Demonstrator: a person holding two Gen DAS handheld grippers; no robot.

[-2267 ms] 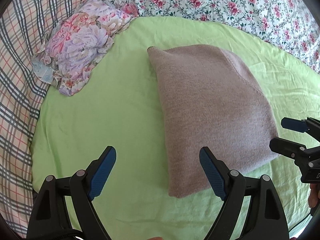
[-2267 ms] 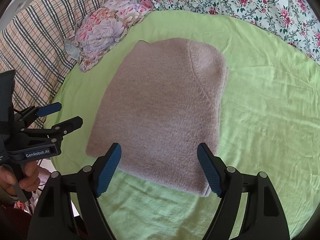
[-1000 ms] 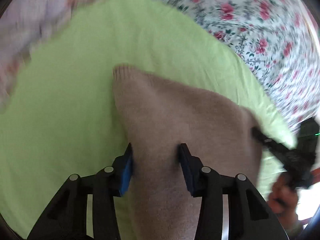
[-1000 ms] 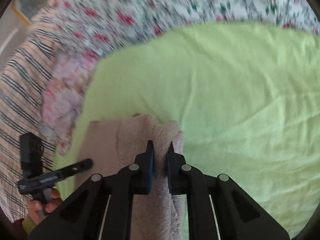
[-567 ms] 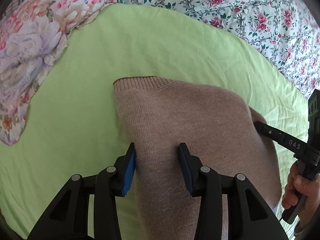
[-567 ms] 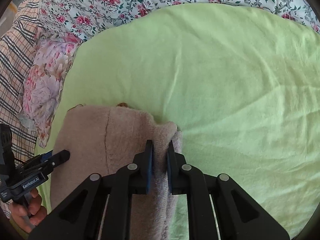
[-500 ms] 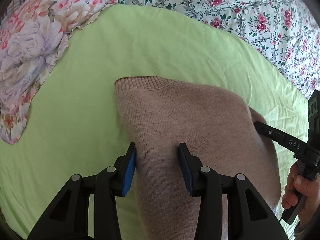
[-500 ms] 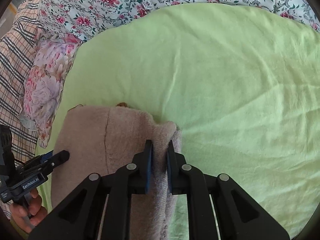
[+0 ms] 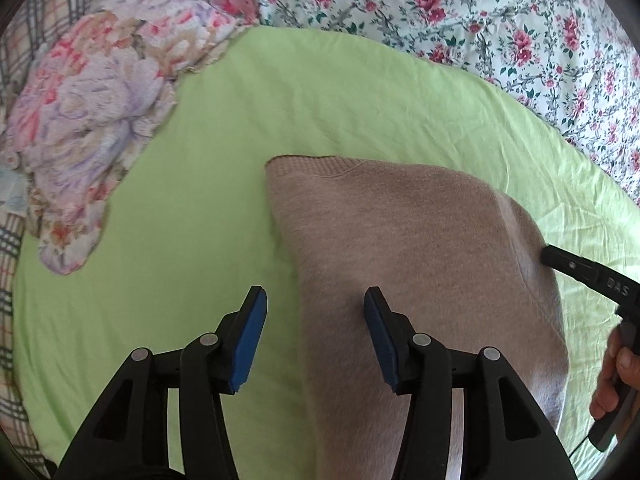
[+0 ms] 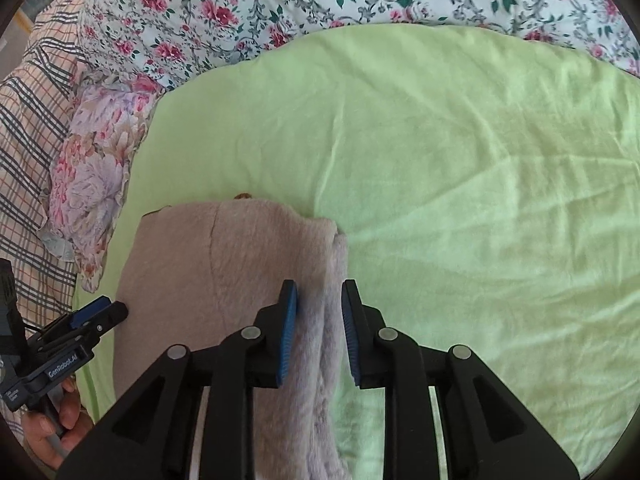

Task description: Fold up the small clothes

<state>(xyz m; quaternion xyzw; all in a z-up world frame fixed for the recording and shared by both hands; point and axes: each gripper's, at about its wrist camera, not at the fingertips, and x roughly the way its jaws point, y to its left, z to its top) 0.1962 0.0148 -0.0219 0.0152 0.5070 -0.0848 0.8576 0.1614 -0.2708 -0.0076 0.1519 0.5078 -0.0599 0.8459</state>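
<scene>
A folded mauve-brown knit sweater (image 9: 420, 248) lies on the green sheet (image 9: 320, 92); it also shows in the right wrist view (image 10: 224, 264). My left gripper (image 9: 314, 306) is open, its jaws straddling the sweater's left edge. My right gripper (image 10: 319, 300) is partly open around the sweater's folded right edge, with the pads apart from the cloth. The right gripper also shows in the left wrist view (image 9: 576, 272) at the sweater's right side, and the left gripper in the right wrist view (image 10: 96, 312) at its left side.
A crumpled floral garment (image 9: 92, 120) lies on the sheet's left edge. A rose-print bedspread (image 9: 480, 20) lies beyond the sheet, and a plaid blanket (image 10: 28, 128) at the left. The green sheet (image 10: 480, 200) stretches to the right of the sweater.
Both grippers have opened and let go of the sweater edges they were pinching. The sweater has settled flat on the sheet.
</scene>
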